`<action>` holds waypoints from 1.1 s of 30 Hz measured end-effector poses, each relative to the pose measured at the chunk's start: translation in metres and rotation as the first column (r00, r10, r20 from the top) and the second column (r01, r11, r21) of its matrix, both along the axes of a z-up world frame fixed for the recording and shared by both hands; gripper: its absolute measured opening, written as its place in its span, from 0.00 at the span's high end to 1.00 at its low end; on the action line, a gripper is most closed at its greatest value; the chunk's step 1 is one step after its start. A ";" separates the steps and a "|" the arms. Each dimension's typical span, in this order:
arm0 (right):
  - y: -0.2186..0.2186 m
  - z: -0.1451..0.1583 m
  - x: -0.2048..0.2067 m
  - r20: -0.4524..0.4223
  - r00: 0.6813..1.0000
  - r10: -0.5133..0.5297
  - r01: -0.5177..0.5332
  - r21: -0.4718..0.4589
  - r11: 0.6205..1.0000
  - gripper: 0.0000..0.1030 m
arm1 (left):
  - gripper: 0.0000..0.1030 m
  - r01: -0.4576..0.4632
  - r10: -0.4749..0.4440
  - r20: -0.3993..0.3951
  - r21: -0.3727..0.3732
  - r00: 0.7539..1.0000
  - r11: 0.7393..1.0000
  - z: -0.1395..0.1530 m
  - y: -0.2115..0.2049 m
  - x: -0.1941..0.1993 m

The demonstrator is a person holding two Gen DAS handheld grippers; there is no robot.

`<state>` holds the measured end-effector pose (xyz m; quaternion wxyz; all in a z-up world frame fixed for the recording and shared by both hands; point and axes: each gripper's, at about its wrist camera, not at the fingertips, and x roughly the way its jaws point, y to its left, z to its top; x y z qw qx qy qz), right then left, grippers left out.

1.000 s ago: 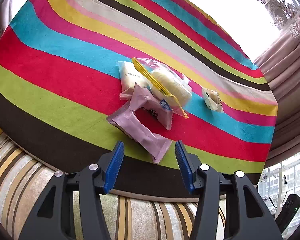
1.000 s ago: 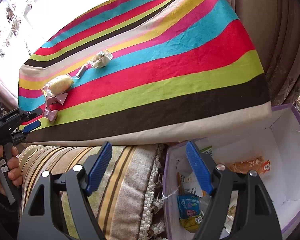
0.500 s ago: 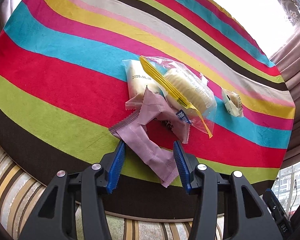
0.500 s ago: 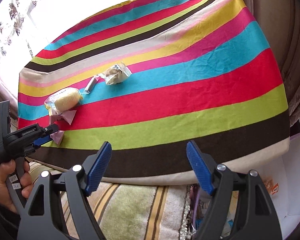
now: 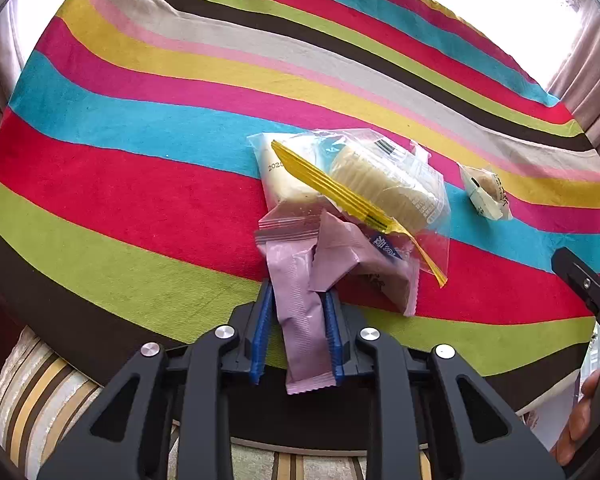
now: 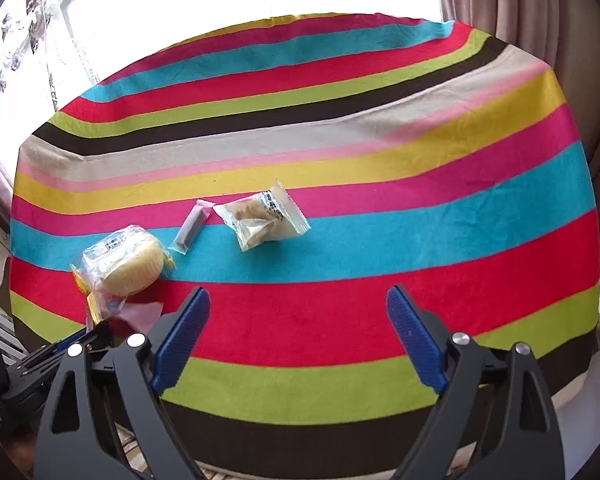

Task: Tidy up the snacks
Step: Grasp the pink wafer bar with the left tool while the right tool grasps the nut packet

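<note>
A long mauve snack packet (image 5: 300,320) lies at the near edge of the striped cloth (image 5: 140,160), and my left gripper (image 5: 298,300) is shut on it. A second mauve packet (image 5: 364,268) overlaps it. Behind lie a clear bag of round yellow cakes (image 5: 384,184) and a pale packet (image 5: 284,176). In the right wrist view the cake bag (image 6: 132,264) is at the left. My right gripper (image 6: 299,296) hovers over the red stripe, its jaws opening with nothing between them. A grey stick packet (image 6: 190,228) and a clear biscuit packet (image 6: 260,216) lie beyond it.
A striped cushion (image 5: 40,400) sits below the cloth's near edge. Curtains (image 6: 520,20) hang at the back right, and a bright window is behind the table. A person's hand (image 5: 580,432) shows at the lower right of the left wrist view.
My left gripper's jaws closed onto the long mauve packet. My right gripper swung away from the purple box to over the striped cloth, and its jaws widened.
</note>
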<state>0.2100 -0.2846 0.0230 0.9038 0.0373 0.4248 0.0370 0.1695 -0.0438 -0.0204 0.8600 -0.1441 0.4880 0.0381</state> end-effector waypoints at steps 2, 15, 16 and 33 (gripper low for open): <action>0.009 -0.001 0.013 0.000 1.000 0.021 -0.021 -0.038 0.999 0.12 | 0.83 -0.007 0.007 0.008 -0.008 1.000 1.000 -0.001 0.003 -0.002; 0.047 -0.021 0.076 -0.026 0.994 0.103 -0.106 -0.192 0.976 0.12 | 0.84 -0.069 0.079 0.079 -0.117 0.994 0.991 0.000 0.022 -0.014; 0.049 -0.026 0.080 -0.034 0.993 0.109 -0.114 -0.205 0.972 0.12 | 0.84 -0.075 0.086 0.086 -0.123 0.993 0.990 0.000 0.024 -0.015; 0.046 -0.054 0.113 -0.097 0.989 0.113 -0.123 -0.110 0.986 0.51 | 0.84 -0.135 0.163 0.160 -0.174 0.973 0.975 0.009 0.043 -0.034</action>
